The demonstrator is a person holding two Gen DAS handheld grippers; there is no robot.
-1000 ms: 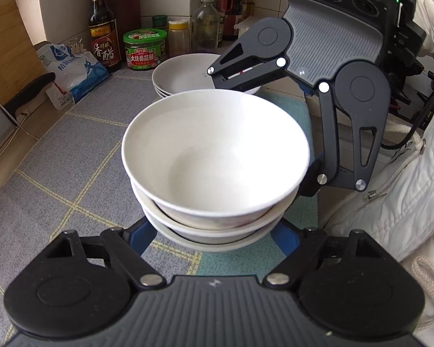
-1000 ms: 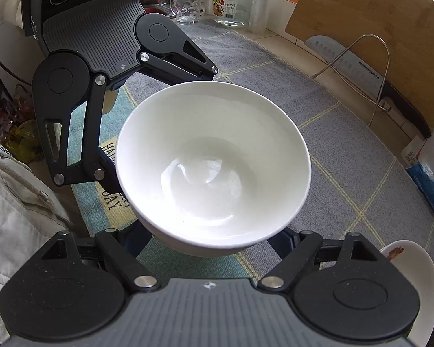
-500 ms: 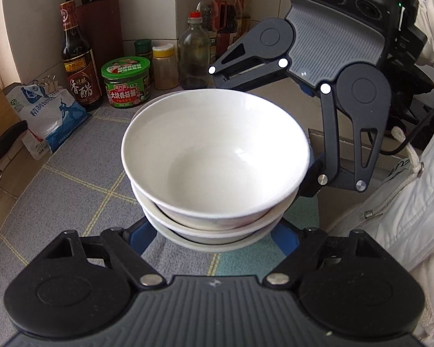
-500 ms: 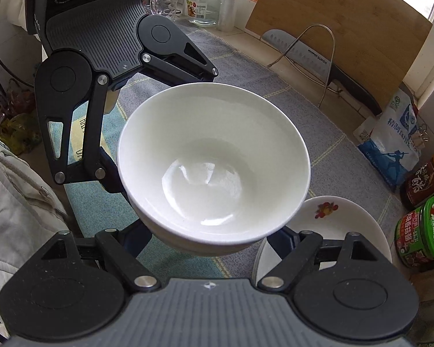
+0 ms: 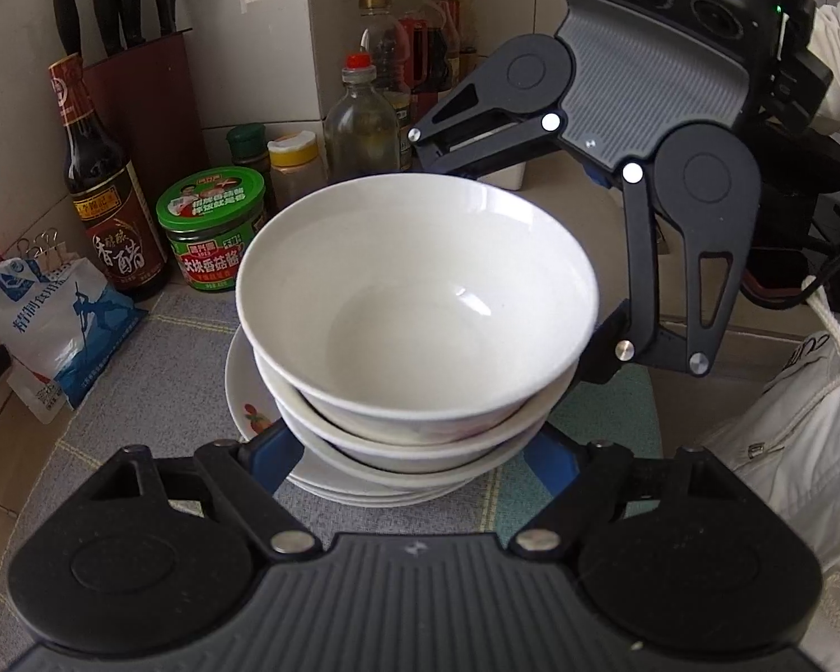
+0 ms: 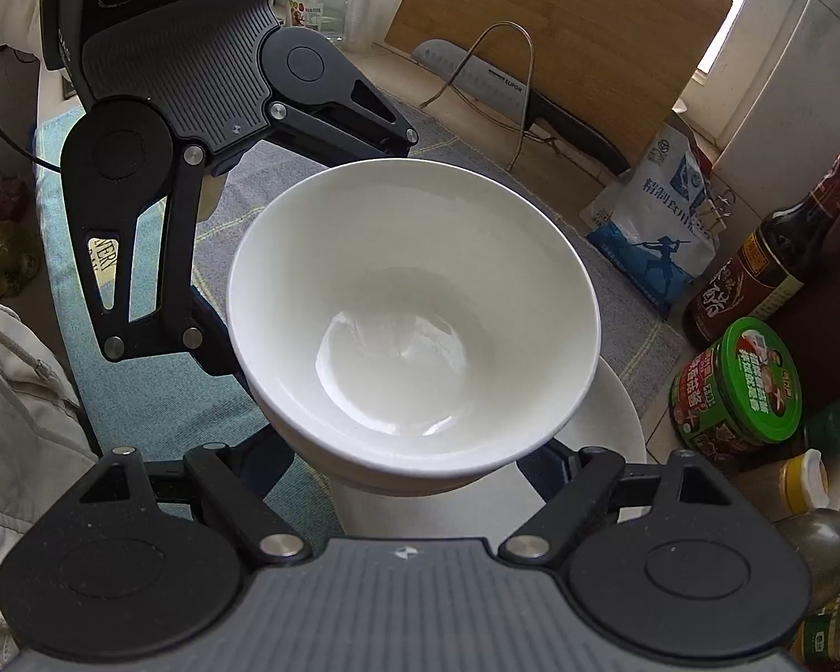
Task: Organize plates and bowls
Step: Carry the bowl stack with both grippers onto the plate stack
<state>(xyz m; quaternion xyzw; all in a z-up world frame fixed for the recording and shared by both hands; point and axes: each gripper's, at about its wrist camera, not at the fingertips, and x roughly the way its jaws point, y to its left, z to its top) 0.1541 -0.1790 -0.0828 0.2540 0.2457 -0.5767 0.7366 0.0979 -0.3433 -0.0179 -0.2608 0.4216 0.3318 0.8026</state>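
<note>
The stack of bowls, white and nested, sits directly over the pile of plates on the table; whether it touches the plates cannot be told. The left tongs grip the stack low at its near side, and the right tongs clasp it from the opposite side, each pair closed on the bowls. Behind the stack stand a green-lidded jar, a dark vinegar bottle and a knife block. Left of the stack lies a blue-and-white bag.
</note>
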